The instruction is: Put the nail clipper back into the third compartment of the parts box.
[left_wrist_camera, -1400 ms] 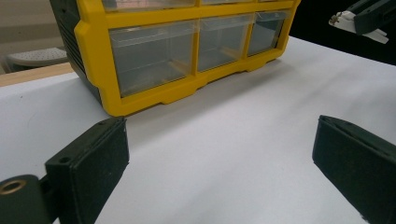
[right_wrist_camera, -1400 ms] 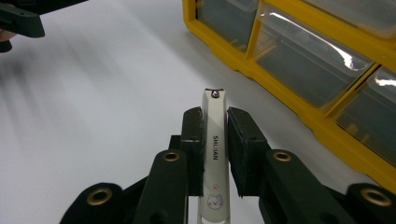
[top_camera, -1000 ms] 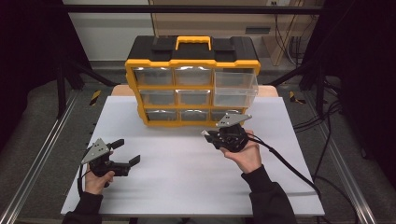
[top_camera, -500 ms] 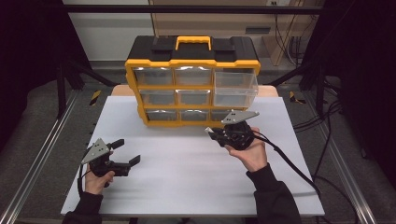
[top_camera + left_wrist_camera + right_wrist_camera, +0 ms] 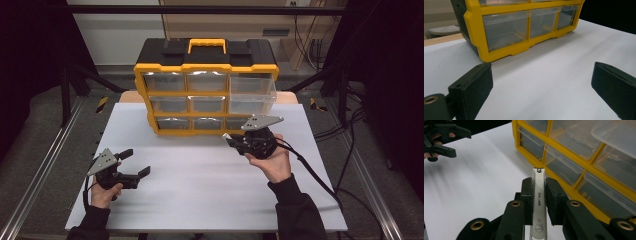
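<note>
A yellow and black drawer cabinet [image 5: 205, 65] with clear drawers stands at the back of the white table [image 5: 200, 200]. Its top right drawer [image 5: 252, 90] is pulled out. My right gripper [image 5: 231, 139] hovers in front of the cabinet's lower right drawers, shut on a slim white nail clipper [image 5: 538, 197] that points toward the cabinet [image 5: 574, 152]. The clipper's tip [image 5: 227, 135] pokes out to the left of the jaws. My left gripper [image 5: 135, 162] rests low at the table's left, open with nothing between its pads [image 5: 471, 87].
The cabinet's yellow base [image 5: 506, 53] stands ahead of the left gripper. Bare white tabletop lies between the two hands. Metal rails [image 5: 45, 165] run along both table sides, and cables [image 5: 320, 185] trail off to the right.
My right hand has lifted the clipper a little and carried it rightward, closer to the cabinet front. The left hand has stayed still.
</note>
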